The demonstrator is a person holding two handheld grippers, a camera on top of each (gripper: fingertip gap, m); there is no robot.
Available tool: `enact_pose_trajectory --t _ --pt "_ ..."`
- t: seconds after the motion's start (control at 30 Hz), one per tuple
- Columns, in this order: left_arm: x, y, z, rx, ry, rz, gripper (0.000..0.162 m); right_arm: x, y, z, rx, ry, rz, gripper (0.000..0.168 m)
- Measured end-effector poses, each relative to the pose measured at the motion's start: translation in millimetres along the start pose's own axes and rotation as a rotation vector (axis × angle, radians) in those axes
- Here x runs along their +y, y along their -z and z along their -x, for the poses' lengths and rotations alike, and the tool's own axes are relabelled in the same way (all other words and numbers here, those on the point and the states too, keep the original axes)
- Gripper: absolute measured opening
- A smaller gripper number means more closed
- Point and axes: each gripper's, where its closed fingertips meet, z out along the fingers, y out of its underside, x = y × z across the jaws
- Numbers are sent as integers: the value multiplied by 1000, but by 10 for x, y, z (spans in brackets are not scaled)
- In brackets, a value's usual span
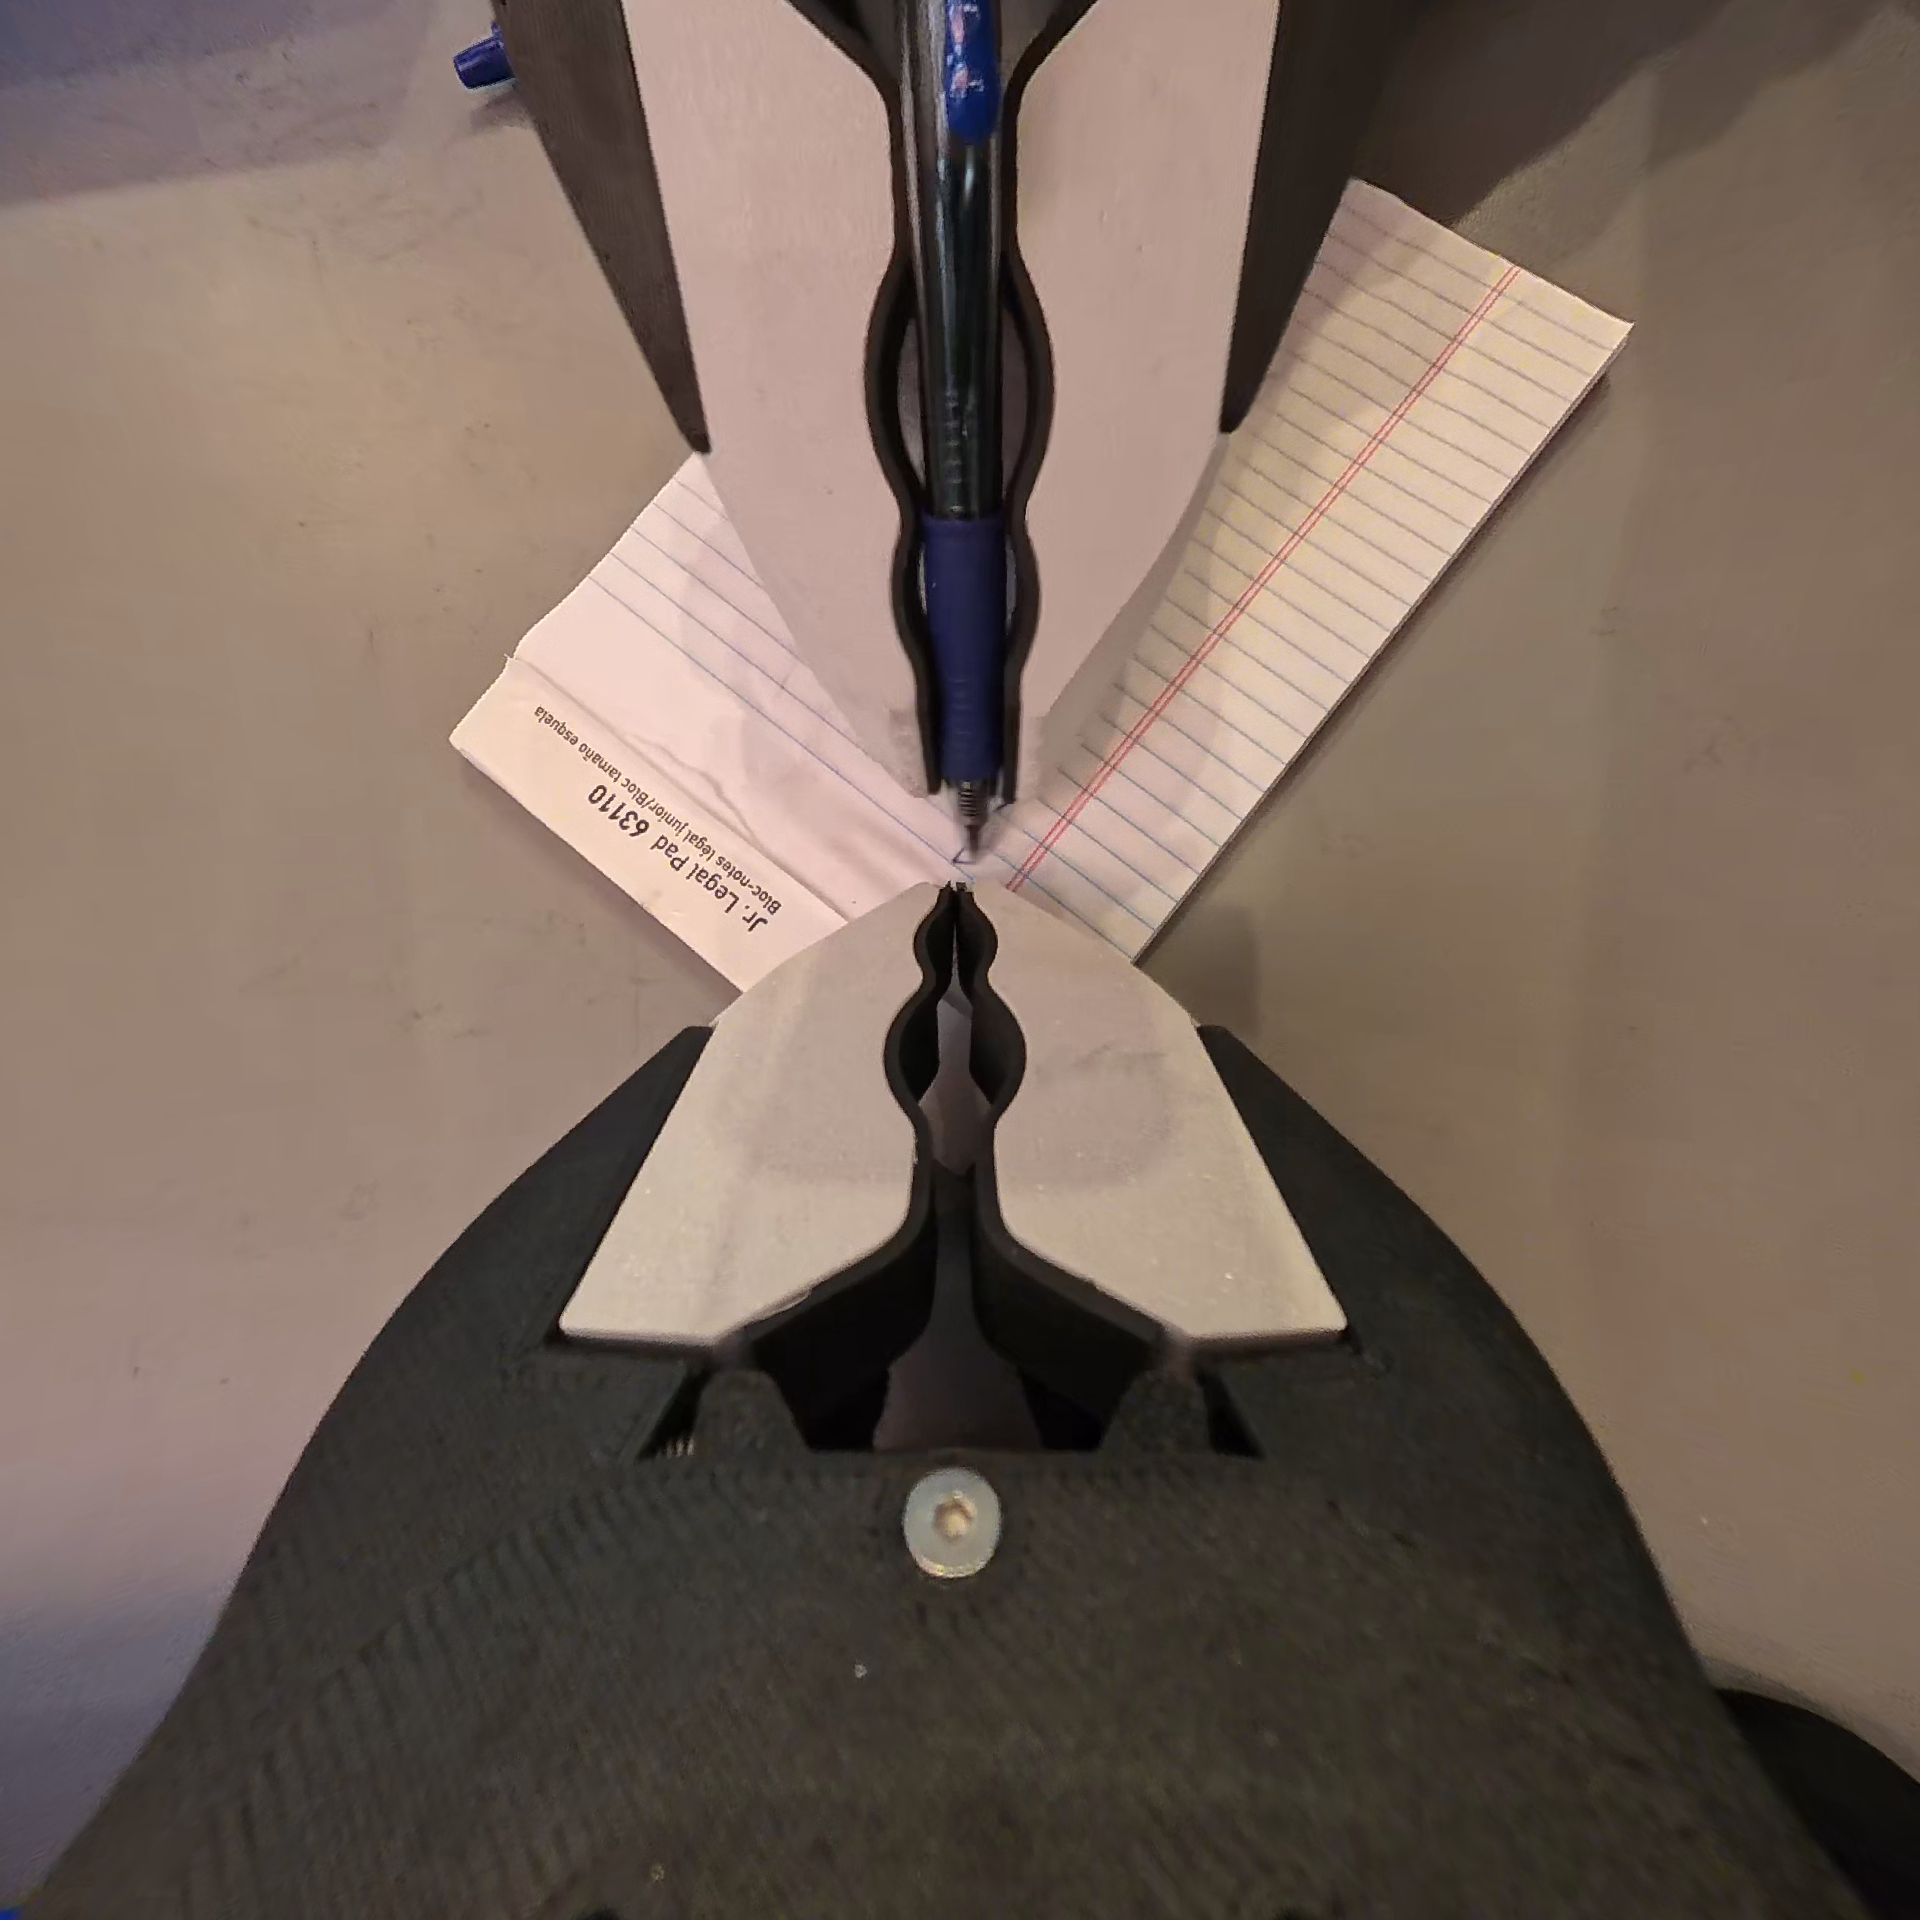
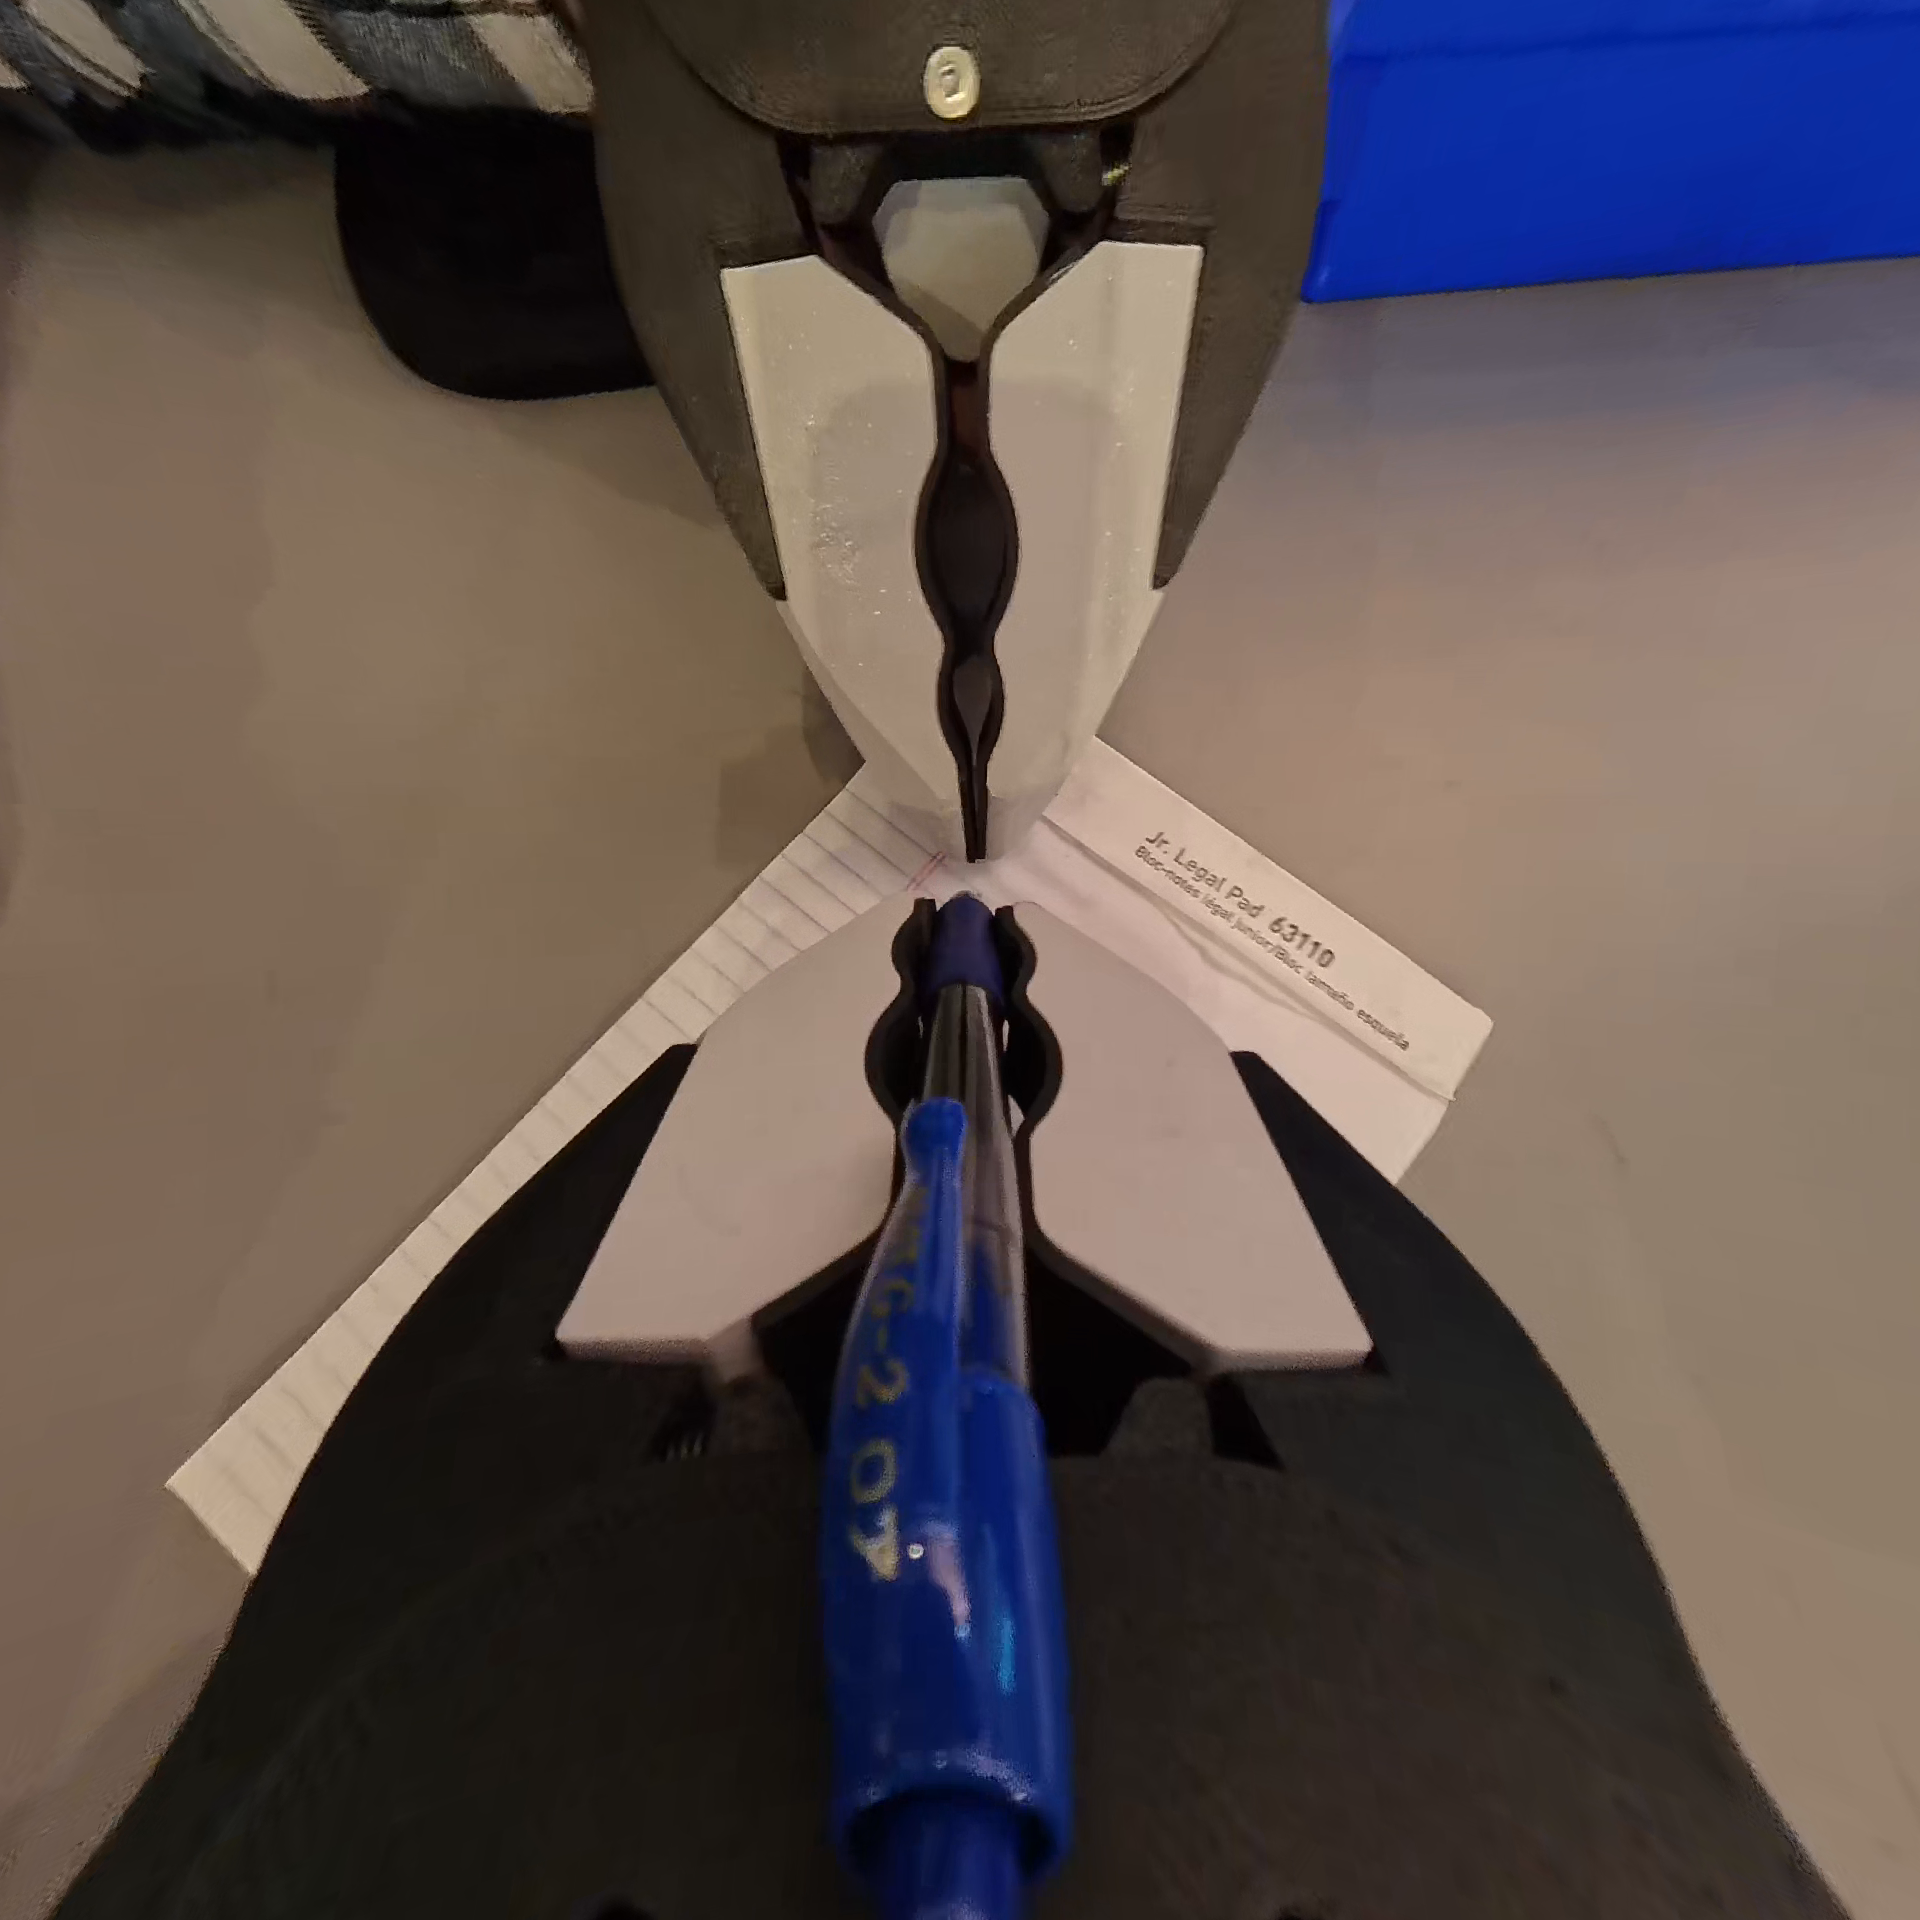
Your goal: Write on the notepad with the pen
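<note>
A white lined notepad lies at a slant on the grey table; it also shows in the right wrist view. My right gripper is shut on a blue pen, held lengthwise between the fingers. In the left wrist view the right gripper comes in from the top, and the tip of the pen touches the paper beside a small ink mark. My left gripper is shut and holds nothing. Its tips rest on the pad facing the pen tip, as the right wrist view also shows.
A blue bin stands at the far right of the table. A black object and striped cloth lie behind the left gripper. A small blue object lies beyond the right gripper.
</note>
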Motion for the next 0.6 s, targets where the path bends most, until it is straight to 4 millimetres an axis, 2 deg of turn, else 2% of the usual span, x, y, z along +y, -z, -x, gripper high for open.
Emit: enact_pose_trajectory --t 0.17,0.27,0.6 --pt "7 0 -3 1 0 -1 0 -50 59 53 -36 -23 -51 11" --pt "9 0 -5 3 4 -2 0 -6 87 78 -41 -21 -43 11" --pt "25 -1 -9 1 2 0 0 46 51 103 -30 18 1 11"
